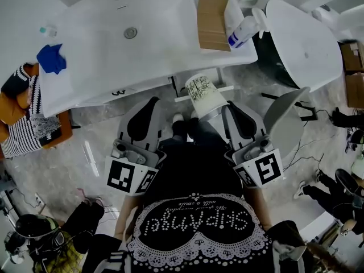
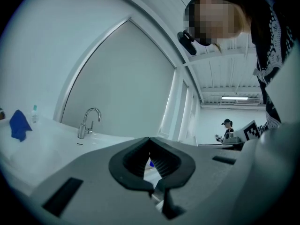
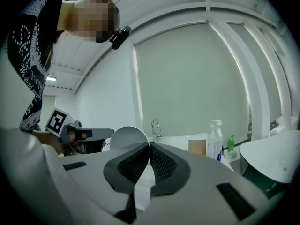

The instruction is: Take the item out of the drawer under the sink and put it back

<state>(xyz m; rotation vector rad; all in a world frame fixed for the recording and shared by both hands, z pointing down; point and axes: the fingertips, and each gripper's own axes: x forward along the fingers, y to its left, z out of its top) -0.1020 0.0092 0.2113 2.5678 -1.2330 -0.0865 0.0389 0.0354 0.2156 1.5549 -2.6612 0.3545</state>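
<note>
A white cup with black print [image 1: 203, 92] shows tilted in front of the sink counter's edge [image 1: 142, 87], between my two grippers. What bears it is hidden. In the right gripper view its round white end [image 3: 125, 137] sits just left of and beyond the jaws. My left gripper [image 1: 149, 102] [image 2: 149, 139] points at the counter with its jaw tips touching and nothing held. My right gripper [image 1: 234, 104] [image 3: 149, 145] is also shut and holds nothing, just right of the cup. The drawer under the sink is hidden below the counter.
The white sink basin [image 1: 131, 33] has a tap [image 2: 89, 122] at the back. A blue cloth [image 1: 51, 58] lies at its left. A brown box [image 1: 212, 21] and a spray bottle [image 1: 244, 30] stand at its right. A white tub [image 1: 301, 44] stands further right.
</note>
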